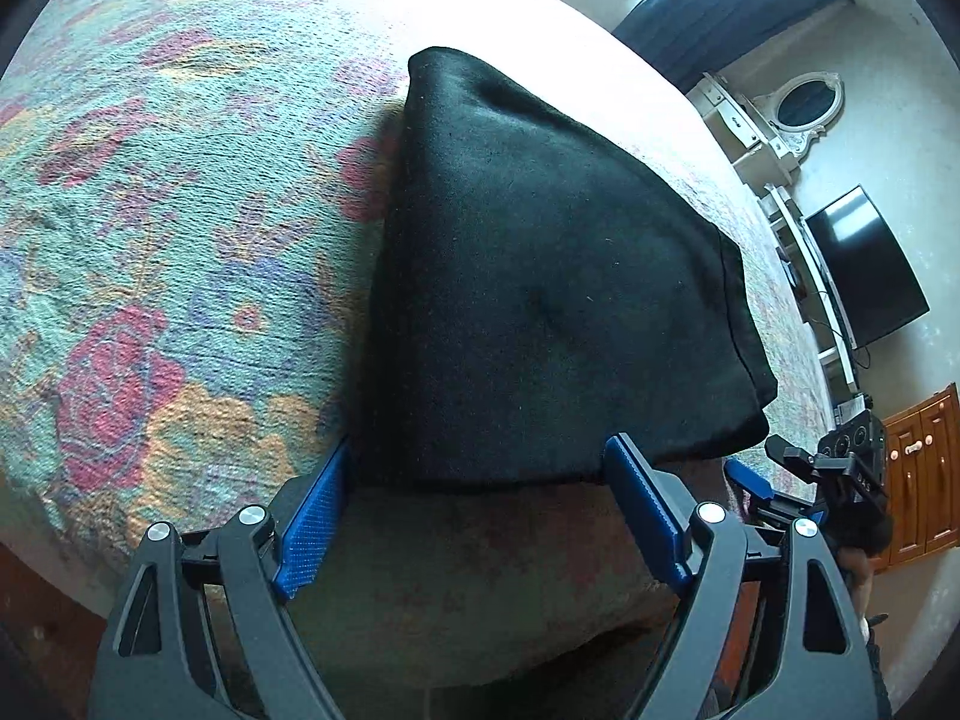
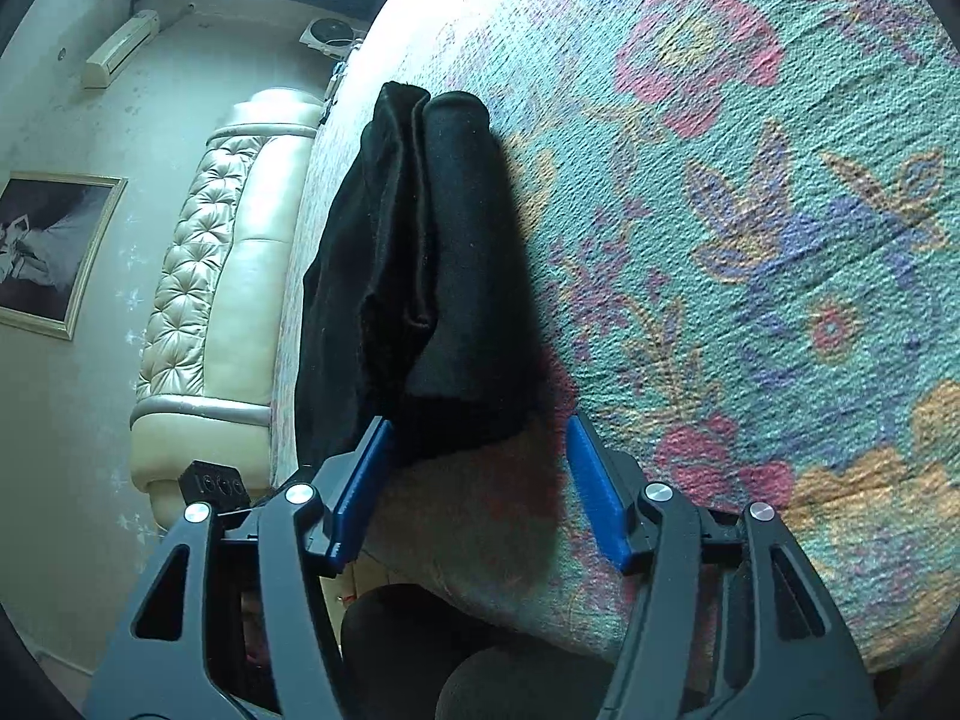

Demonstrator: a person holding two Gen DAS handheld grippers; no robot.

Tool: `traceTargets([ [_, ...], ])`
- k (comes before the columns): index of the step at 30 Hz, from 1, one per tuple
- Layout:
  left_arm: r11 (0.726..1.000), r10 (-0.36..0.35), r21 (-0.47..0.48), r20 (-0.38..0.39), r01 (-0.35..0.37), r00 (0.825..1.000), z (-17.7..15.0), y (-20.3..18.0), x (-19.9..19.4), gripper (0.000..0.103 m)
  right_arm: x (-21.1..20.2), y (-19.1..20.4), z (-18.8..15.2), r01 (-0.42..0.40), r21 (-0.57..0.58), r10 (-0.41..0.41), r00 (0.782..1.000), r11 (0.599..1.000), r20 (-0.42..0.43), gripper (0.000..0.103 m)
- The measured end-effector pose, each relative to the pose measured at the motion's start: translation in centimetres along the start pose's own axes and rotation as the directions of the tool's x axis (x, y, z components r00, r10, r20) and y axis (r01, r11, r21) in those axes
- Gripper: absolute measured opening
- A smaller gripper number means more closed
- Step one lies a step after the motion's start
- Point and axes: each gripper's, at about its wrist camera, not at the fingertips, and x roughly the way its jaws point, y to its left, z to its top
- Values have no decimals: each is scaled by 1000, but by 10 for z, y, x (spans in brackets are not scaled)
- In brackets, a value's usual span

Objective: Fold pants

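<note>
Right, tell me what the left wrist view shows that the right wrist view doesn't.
Only the left wrist view: a dark TV screen, an oval mirror, wooden cabinet doors, and the right hand-held gripper itself. Only the right wrist view: a cream tufted sofa, a framed picture, and the pants' stacked layers edge-on. Both: the folded black pants lying on the floral cover, each view's own jaws open, gripping nothing.
</note>
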Motion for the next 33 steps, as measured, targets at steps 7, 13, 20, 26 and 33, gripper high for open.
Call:
traceTargets([
  [7, 992, 124, 17, 49, -125, 991, -24, -9, -12, 82, -1, 13, -20, 65, -6, -65, 998, 998, 17, 69],
  [13, 983, 178, 9, 134, -181, 975, -48, -12, -29, 82, 3, 35, -41, 172, -63, -169, 984, 983, 52, 73],
  [20, 953, 263, 84, 239, -290, 935, -60, -28, -46, 82, 23, 78, -75, 420, -262, -382, 906, 869, 184, 78],
  [26, 938, 304, 85, 266, -337, 915, -63, -31, -47, 82, 45, 97, -91, 511, -350, -448, 859, 785, 248, 81],
  [33, 920, 351, 78, 274, -384, 895, -68, -36, -41, 82, 41, 102, -94, 551, -395, -455, 833, 735, 314, 81],
])
